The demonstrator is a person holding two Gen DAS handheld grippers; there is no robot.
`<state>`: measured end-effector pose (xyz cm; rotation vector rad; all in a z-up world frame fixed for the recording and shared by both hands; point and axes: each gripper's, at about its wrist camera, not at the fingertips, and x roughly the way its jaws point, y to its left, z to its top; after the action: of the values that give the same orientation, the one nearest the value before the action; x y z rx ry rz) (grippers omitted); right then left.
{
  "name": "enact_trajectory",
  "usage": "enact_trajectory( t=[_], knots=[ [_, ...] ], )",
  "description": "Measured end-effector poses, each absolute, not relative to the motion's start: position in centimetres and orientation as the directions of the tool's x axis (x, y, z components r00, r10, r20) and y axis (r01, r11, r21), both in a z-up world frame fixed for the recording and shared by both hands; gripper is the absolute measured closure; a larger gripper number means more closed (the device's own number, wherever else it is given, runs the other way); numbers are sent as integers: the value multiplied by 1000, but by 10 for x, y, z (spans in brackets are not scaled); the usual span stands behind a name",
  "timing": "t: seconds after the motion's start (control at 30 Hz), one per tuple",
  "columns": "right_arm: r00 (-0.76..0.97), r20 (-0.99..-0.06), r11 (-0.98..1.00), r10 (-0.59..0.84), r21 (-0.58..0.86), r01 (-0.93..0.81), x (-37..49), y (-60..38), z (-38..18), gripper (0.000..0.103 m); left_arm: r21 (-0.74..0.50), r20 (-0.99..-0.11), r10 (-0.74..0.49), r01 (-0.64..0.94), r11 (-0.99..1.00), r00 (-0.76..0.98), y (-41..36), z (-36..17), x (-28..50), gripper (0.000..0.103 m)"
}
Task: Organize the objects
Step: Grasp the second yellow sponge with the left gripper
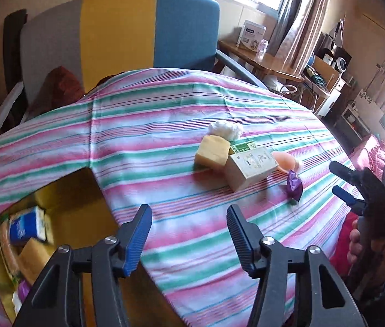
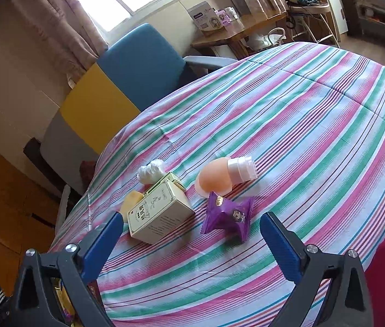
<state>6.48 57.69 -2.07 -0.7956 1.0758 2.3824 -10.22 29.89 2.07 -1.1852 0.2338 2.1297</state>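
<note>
Left gripper (image 1: 188, 241) jaws apart, empty. Right gripper (image 2: 192, 242) wide, lined up on purple packet (image 2: 228, 218) at 12 o'clock, probably bound for cardboard box (image 1: 64, 190).

Striped cloth (image 1: 143, 147) is lying bare across centre and left of left wrist frame: free passage. Cluster is blocking centre-right: yellow block (image 1: 212, 154), cream carton (image 1: 249, 170), purple packet (image 1: 294, 185), touching or just beside. Open cardboard box (image 1: 64, 190) is sitting lower left, part filled.
</note>
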Motion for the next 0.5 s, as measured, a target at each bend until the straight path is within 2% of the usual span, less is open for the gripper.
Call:
enact_trajectory(
  t=[0.07,0.33,0.4,0.5],
  knots=[
    [-760,-640,-618,116,552,-559,65,578,-21,2,-160,-818,464,-640,-751,-340,317,15,-113,49],
    [-780,-623,-619,62,589,-520,62,578,-24,1,-156,-860,421,-637,-755,-287,380,-18,-161,49],
    [-781,-622,-619,52,594,-514,61,578,-25,1,-199,-864,436,-625,-755,-251,395,-26,-173,48],
    [-788,-614,-615,36,608,-502,60,579,-26,1,-237,-870,445,-613,-754,-211,416,-37,-187,40]
  ],
)
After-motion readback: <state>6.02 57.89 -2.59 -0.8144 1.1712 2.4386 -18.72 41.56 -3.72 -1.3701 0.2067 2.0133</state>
